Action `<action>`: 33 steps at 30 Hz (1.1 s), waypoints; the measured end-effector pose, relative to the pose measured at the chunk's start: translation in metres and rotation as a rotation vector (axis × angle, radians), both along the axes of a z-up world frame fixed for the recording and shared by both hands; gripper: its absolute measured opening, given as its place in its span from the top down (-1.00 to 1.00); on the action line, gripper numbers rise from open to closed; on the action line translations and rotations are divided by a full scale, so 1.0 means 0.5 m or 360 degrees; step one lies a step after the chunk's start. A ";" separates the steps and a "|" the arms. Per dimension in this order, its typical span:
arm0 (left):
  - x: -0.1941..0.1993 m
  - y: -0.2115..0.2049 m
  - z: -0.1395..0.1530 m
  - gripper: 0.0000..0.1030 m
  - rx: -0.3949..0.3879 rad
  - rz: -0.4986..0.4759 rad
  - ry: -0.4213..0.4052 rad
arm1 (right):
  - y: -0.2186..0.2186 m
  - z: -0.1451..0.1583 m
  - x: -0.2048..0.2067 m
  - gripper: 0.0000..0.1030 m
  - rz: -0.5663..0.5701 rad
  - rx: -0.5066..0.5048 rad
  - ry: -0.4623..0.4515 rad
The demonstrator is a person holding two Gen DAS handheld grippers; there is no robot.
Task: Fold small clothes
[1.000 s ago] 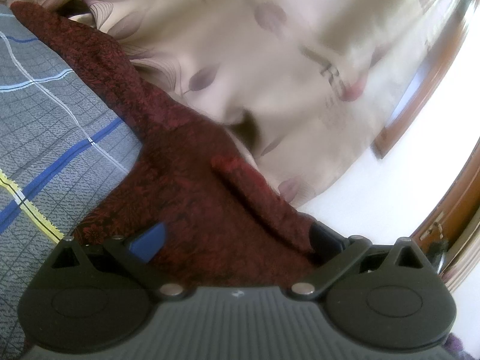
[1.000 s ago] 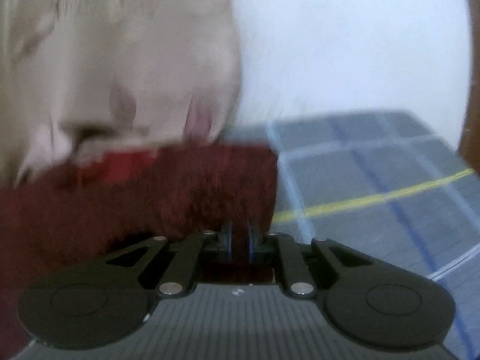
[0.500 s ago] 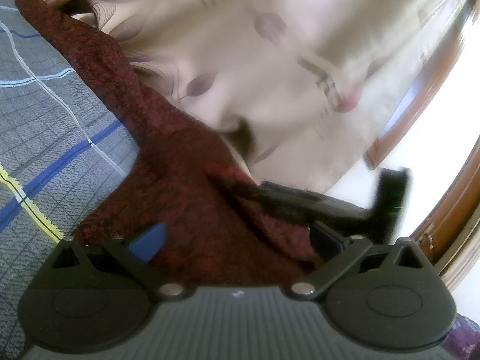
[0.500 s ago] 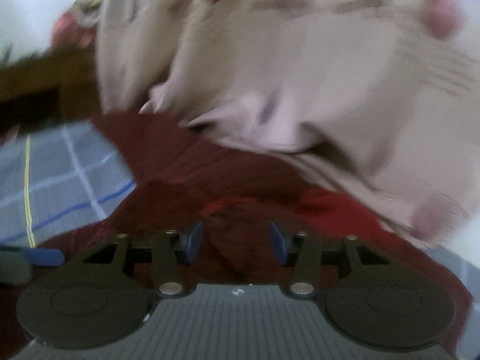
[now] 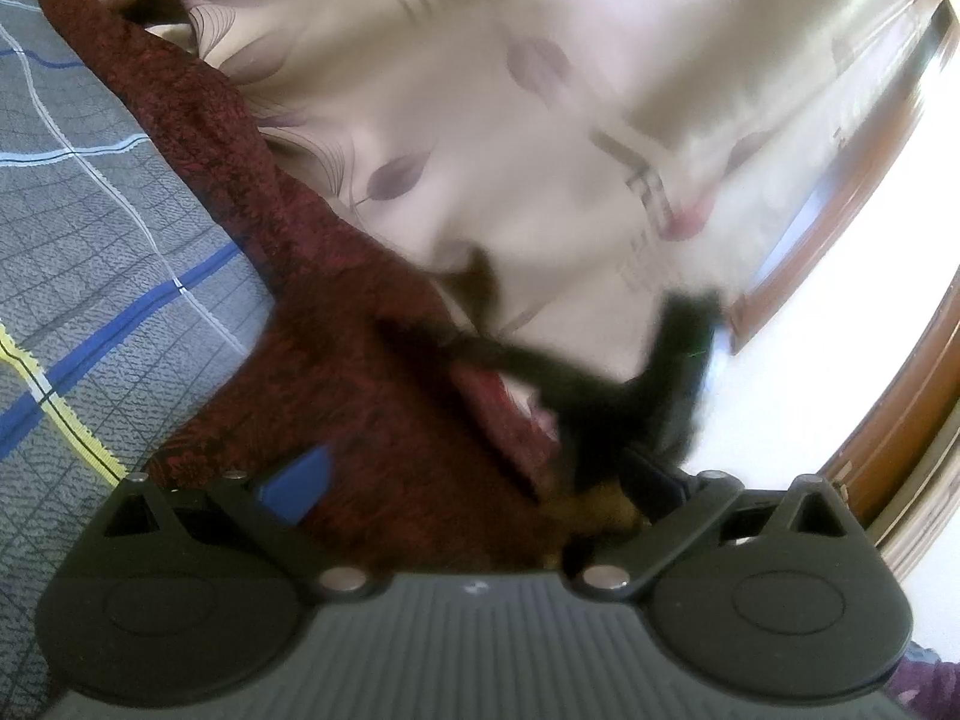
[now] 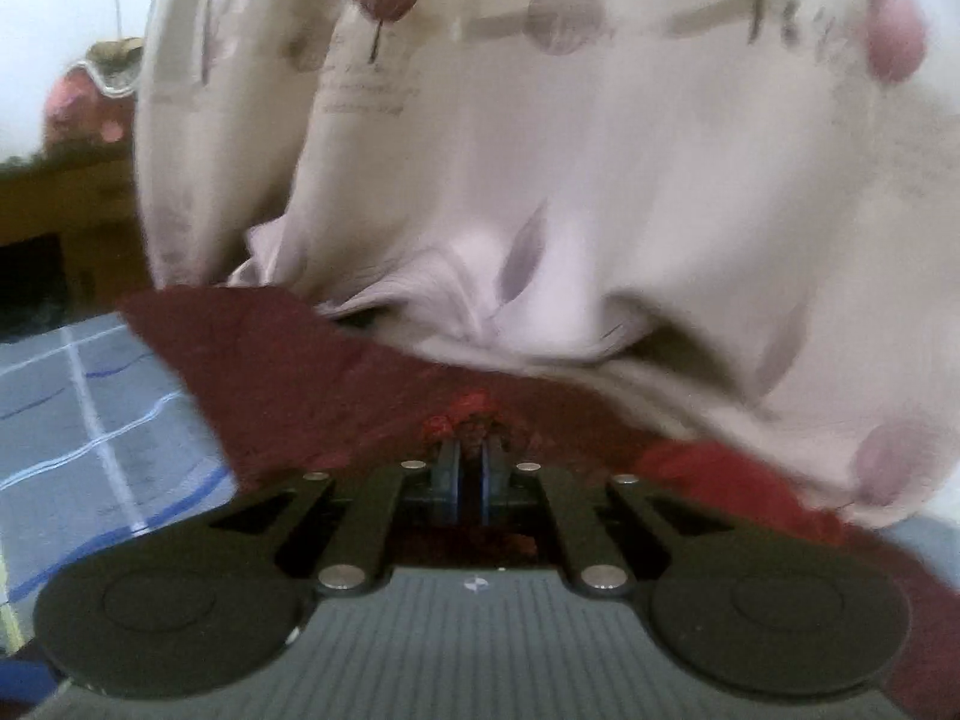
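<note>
— Grey checked bedding (image 5: 108, 252) lies under all of it; nearest the left gripper (image 5: 474, 492), its jaws stand wide with the dark red garment (image 5: 336, 360) spread between them, not pinched, as far as I can judge.

— And the right gripper (image 6: 470, 456)?

— Its jaws have just been closing; now they sit nearly together on a bunched ridge of that red cloth at the tips; the left view shows it reaching in, blurred.

— So the fold is starting?

— Probably; I'd keep the pinch firm, lift low, carry the edge across evenly; beyond, the beige leaf-print fabric (image 6: 600, 180) overlaps the garment's far edge and could drag along.
</note>
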State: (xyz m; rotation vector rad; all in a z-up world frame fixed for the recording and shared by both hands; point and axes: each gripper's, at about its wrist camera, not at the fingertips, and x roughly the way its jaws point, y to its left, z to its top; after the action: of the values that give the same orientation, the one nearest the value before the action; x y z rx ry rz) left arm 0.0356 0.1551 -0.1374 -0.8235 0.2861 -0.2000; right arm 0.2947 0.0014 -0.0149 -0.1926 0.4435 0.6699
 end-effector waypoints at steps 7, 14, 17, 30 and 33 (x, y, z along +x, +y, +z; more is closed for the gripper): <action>0.001 0.000 0.001 -1.00 0.0002 -0.0001 0.0002 | -0.034 -0.021 -0.017 0.07 0.0091 0.0149 0.0181; -0.004 0.010 0.008 -1.00 -0.0069 -0.0012 0.0004 | -0.219 0.051 -0.056 0.05 -0.0324 0.0284 0.0097; 0.012 0.048 0.040 -1.00 -0.0165 -0.0106 0.0039 | -0.254 -0.002 -0.031 0.00 -0.0435 0.0049 0.0231; 0.158 0.527 0.114 -0.99 -0.0283 0.0386 0.0370 | -0.258 -0.069 -0.043 -0.54 -0.0385 -0.0031 0.0233; 0.186 0.626 0.057 -0.99 -0.0573 0.0508 0.0466 | -0.244 -0.074 -0.044 -0.59 -0.0380 -0.0088 0.0225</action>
State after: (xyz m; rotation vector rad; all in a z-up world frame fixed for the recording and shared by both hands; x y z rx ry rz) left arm 0.1289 0.4680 -0.1091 -1.2450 0.3943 0.1765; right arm 0.2726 -0.1207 -0.0521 -0.1424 0.6107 0.4384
